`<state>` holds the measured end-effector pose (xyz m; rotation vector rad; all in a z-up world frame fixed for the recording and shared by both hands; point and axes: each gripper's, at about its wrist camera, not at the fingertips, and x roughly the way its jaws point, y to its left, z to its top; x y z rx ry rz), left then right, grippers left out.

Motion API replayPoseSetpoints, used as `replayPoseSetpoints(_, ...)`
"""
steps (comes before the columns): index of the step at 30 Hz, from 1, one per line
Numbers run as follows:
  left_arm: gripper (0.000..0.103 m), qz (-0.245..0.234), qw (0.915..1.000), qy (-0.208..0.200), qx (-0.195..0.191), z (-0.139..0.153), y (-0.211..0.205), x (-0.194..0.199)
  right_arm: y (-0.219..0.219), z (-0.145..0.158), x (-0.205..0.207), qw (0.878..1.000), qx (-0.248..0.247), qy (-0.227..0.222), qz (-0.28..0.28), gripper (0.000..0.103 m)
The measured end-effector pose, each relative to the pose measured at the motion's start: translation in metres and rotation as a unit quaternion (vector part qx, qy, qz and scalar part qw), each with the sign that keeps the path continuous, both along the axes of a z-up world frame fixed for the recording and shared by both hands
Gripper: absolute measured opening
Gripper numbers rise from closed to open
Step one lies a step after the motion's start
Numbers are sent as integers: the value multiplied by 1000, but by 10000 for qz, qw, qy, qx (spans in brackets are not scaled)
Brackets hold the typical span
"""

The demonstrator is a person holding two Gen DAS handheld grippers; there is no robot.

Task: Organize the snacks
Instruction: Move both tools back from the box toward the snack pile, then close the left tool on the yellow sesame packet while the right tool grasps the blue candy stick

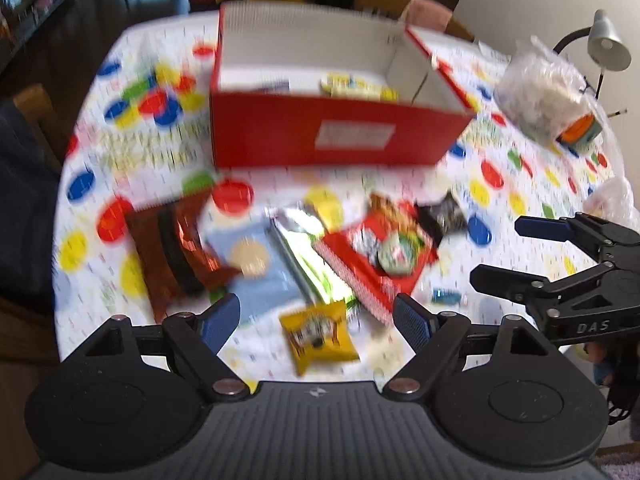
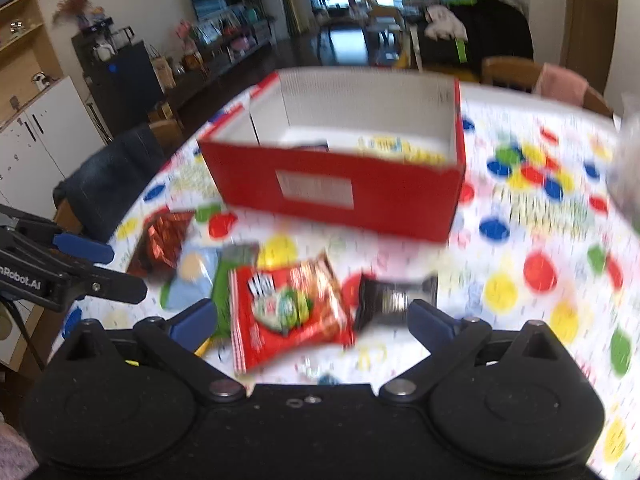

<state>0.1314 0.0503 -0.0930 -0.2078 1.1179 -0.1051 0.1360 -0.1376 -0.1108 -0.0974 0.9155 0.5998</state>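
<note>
Your left gripper (image 1: pixel 316 316) hangs with its jaws spread wide and empty above a small yellow packet (image 1: pixel 318 334) on the table (image 1: pixel 520 200), its cloth dotted in bright colours. Your right gripper (image 2: pixel 312 320) is likewise spread and empty over a red snack bag (image 2: pixel 288 312), with a black wrapper (image 2: pixel 390 298) just beside it. Farther left lie a pale blue packet (image 1: pixel 256 268) and a brown foil bag (image 1: pixel 176 252). Behind the scattered snacks stands the red box (image 1: pixel 332 136), open-topped, holding what appears through the blur to be a yellow-and-white packet (image 1: pixel 358 86).
</note>
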Motion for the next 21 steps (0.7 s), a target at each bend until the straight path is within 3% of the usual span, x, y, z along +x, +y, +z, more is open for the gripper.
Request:
replayPoseSetpoints(3,84,2,9998,203,-45,-13,-2,-1,-2,-15,-5,9998,-120,113,63,99)
replayPoseSetpoints(16,84,339,9964,739,-250,-49,0,2,13,-50,-16,9932,-862,-15,779,65)
replayPoseSetpoints(21,84,716,9911,915,-645,-59,12,7,14,-53,-13,9919,-913,-33,884,55)
